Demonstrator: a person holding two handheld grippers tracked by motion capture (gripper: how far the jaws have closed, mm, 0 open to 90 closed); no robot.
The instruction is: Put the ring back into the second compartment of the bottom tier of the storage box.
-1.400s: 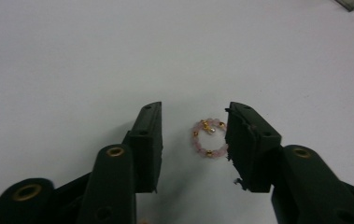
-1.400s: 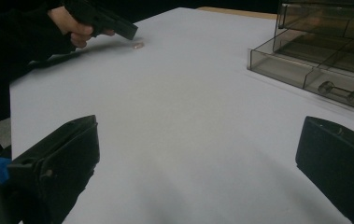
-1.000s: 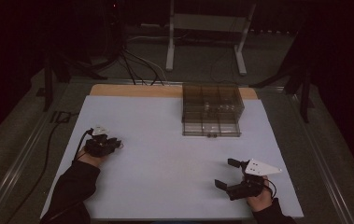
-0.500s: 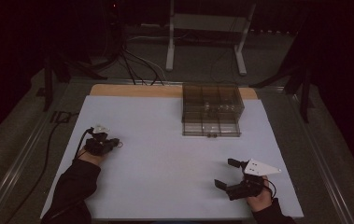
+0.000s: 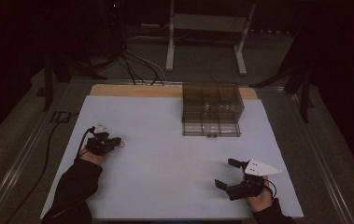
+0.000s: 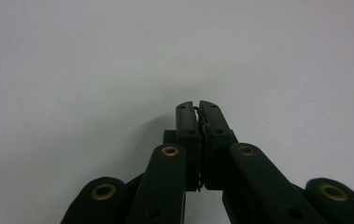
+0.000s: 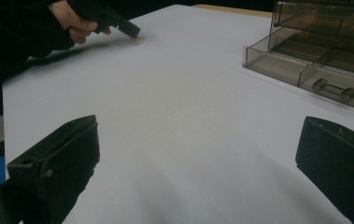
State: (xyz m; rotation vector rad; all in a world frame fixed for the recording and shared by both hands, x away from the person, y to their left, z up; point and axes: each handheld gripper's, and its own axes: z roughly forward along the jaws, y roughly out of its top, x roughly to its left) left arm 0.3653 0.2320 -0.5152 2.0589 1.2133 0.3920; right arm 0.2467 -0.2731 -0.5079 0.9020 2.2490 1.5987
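My left gripper [image 5: 117, 141] rests low on the left of the white mat [image 5: 165, 158], shut on a small thin ring [image 5: 120, 144]. In the left gripper view its jaws [image 6: 198, 105] stand pressed together, with a thin dark wire of the ring [image 6: 202, 126] caught between the pads. The right gripper view shows that gripper [image 7: 135, 32] far off with the small coppery ring [image 7: 138, 41] at its tip, touching the mat. My right gripper [image 5: 224, 172] lies near the mat's front right, open and holding nothing, its jaws [image 7: 198, 154] spread wide.
A clear smoky plastic drawer box [image 5: 211, 109] stands at the back of the mat, right of centre, one drawer pulled out with its handle [image 7: 336, 88] facing me. Cables trail over the floor [image 5: 132, 70] behind the table, beside a metal stand [image 5: 207, 28].
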